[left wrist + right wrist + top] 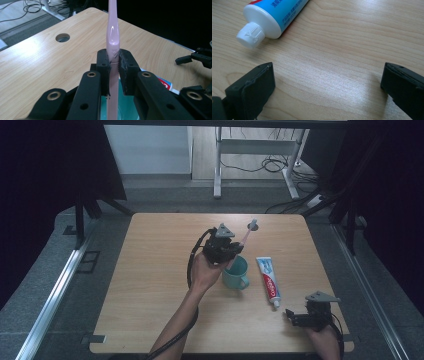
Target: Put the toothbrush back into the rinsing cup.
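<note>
Two tools are at work, and the left tool (113, 65) is the busy one: its pads are clamped on the handle of a pink toothbrush (112, 32), held partway along so that the lower end hangs free below the jaws. That grip keeps the brush near upright and easy to steer, its lower end pointing into the teal cup (236, 272) just beneath, which suggests the brush is being lowered into the cup or lifted out of it; I cannot tell which. In the high view the brush head slants up and away from the hand toward the far edge. Beside the cup, slightly apart from it, lies the toothpaste tube (268, 278) flat on the tabletop (150, 270), its white cap pointing toward the person. The right tool (327, 82) waits just short of that cap with its jaws spread wide and nothing between them, probably ready to take the tube.
</note>
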`<state>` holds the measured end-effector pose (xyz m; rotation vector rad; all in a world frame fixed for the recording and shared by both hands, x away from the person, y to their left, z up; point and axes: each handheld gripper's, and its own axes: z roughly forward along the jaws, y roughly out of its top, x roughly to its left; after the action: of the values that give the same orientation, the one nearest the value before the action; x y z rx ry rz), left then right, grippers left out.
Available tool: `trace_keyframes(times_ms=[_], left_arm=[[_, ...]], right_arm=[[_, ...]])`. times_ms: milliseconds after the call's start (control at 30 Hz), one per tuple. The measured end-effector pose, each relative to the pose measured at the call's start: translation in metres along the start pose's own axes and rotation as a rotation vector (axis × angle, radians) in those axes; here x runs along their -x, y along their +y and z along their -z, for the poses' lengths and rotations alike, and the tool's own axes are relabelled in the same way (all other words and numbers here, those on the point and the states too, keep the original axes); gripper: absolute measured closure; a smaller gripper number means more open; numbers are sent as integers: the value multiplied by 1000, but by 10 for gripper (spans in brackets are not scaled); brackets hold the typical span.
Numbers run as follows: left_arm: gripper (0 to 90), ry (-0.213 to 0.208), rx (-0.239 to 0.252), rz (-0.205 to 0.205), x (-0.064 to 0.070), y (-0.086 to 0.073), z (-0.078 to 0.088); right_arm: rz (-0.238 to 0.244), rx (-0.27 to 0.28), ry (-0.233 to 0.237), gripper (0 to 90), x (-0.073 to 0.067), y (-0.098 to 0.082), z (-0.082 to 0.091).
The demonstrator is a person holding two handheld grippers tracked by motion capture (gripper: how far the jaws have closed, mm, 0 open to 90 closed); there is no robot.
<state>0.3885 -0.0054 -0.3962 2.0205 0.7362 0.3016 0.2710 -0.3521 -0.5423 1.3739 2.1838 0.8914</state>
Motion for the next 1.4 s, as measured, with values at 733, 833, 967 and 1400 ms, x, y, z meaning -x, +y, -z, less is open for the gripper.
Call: trace_keyframes(times_ms=[733, 833, 967, 1400], left_arm=[[794, 10, -16, 26, -1, -28, -20], [794, 9, -17, 37, -1, -32, -22], [794, 8, -27, 39, 0, -37, -26], [793, 9, -61, 37, 2, -46, -34]], right_arm=[[0, 0, 1, 0, 0, 0, 0], [1, 1, 1, 0, 0, 0, 0], [1, 0, 2, 0, 0, 0, 0], [3, 1, 2, 0, 0, 0, 0]])
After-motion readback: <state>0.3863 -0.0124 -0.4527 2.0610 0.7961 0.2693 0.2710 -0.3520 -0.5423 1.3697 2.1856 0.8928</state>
